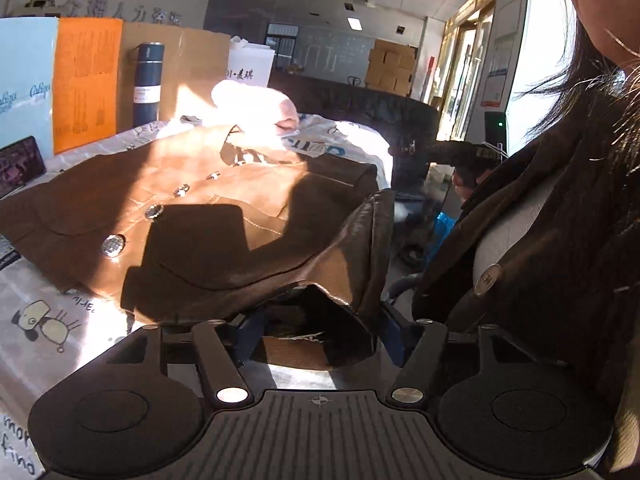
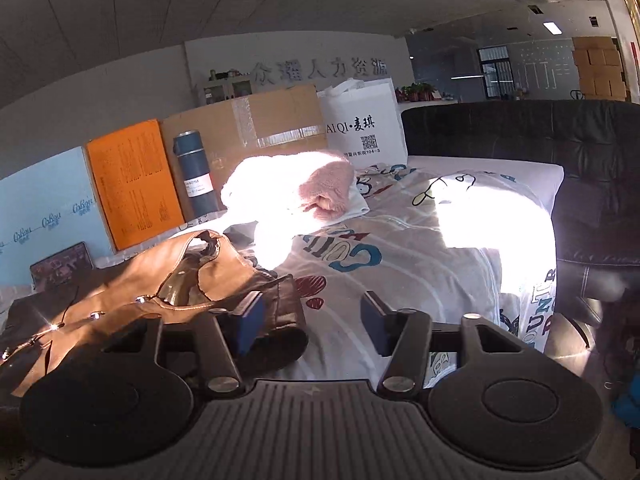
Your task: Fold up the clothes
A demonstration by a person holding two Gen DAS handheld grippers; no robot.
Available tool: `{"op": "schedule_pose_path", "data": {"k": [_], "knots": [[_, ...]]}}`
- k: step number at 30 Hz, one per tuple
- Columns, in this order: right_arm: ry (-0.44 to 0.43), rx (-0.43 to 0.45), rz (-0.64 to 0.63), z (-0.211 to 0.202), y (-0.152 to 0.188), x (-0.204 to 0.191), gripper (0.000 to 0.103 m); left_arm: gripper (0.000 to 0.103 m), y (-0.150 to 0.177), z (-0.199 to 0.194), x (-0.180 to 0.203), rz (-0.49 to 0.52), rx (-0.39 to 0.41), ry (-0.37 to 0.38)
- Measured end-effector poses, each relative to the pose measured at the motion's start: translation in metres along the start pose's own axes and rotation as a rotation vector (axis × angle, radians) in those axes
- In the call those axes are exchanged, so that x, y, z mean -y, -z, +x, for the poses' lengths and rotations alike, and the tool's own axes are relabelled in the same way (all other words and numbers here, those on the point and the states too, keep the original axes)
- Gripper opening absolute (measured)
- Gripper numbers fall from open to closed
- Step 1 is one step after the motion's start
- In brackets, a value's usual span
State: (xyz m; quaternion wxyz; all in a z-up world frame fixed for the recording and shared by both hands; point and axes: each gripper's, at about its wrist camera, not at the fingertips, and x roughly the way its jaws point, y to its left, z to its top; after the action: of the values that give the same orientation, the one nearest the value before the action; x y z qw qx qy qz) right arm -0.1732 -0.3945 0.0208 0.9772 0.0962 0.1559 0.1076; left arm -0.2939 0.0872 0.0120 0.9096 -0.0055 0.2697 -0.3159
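Note:
A brown leather jacket (image 1: 192,208) with silver snap buttons lies on the printed sheet (image 1: 48,320). Its near hem and sleeve drape over my left gripper (image 1: 320,336). The blue pads sit wide apart on either side of the cloth, so the jaws stand open. In the right wrist view the jacket (image 2: 132,300) lies at the left. My right gripper (image 2: 312,320) is open and empty, with its left pad beside the jacket's dark sleeve end (image 2: 284,320). A folded pink and white garment (image 2: 296,192) lies further back.
A blue flask (image 2: 196,176), orange board (image 2: 132,188), cardboard box (image 2: 256,128) and white paper bag (image 2: 364,128) stand along the back. A black leather sofa (image 2: 580,184) is at the right. The person (image 1: 560,220) stands close on the left gripper's right.

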Motion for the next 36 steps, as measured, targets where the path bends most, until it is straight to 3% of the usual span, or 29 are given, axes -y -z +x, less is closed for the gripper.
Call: {"op": "schedule_pose_path", "data": {"k": [1,4,7,9,12,14,17,19,22,25,31,34,35,36], "knots": [[-0.009,0.023,0.0,-0.002,-0.003,0.002,0.078,0.063,-0.001,-0.009,-0.003,-0.002,0.031,-0.023],[-0.044,0.06,0.021,0.008,-0.015,0.002,0.087,0.077,-0.008,-0.03,-0.016,-0.011,0.145,-0.095],[-0.076,0.069,0.036,0.032,-0.035,-0.011,0.089,0.082,-0.025,-0.046,-0.039,-0.041,0.291,-0.148],[-0.12,0.079,0.051,0.047,-0.049,-0.022,0.095,0.1,-0.035,-0.052,-0.054,-0.055,0.378,-0.182],[-0.19,0.077,0.092,0.076,-0.073,-0.041,0.1,0.102,-0.057,-0.048,-0.099,-0.229,0.482,-0.31],[-0.208,0.029,0.138,0.099,-0.086,-0.054,0.1,0.102,-0.063,-0.035,-0.137,-0.39,0.469,-0.373],[-0.223,-0.101,0.213,0.139,-0.096,-0.069,0.1,0.102,-0.067,-0.003,-0.198,-0.643,0.385,-0.442],[-0.228,-0.188,0.225,0.166,-0.096,-0.078,0.1,0.102,-0.065,0.015,-0.223,-0.708,0.343,-0.471],[-0.178,-0.255,0.201,0.2,-0.09,-0.088,0.1,0.102,-0.061,0.041,-0.245,-0.746,0.267,-0.494],[-0.131,-0.301,0.169,0.233,-0.084,-0.09,0.1,0.102,-0.055,0.06,-0.251,-0.743,0.236,-0.436],[-0.076,-0.371,0.152,0.293,-0.069,-0.09,0.1,0.101,-0.051,0.076,-0.24,-0.665,0.268,-0.415],[-0.086,-0.416,0.149,0.314,-0.056,-0.09,0.1,0.089,-0.051,0.077,-0.235,-0.647,0.276,-0.374],[-0.083,-0.426,0.16,0.317,-0.052,-0.089,0.1,0.069,-0.051,0.079,-0.234,-0.636,0.267,-0.362],[-0.082,-0.429,0.168,0.319,-0.048,-0.088,0.1,0.037,-0.053,0.081,-0.229,-0.619,0.257,-0.362]]}}
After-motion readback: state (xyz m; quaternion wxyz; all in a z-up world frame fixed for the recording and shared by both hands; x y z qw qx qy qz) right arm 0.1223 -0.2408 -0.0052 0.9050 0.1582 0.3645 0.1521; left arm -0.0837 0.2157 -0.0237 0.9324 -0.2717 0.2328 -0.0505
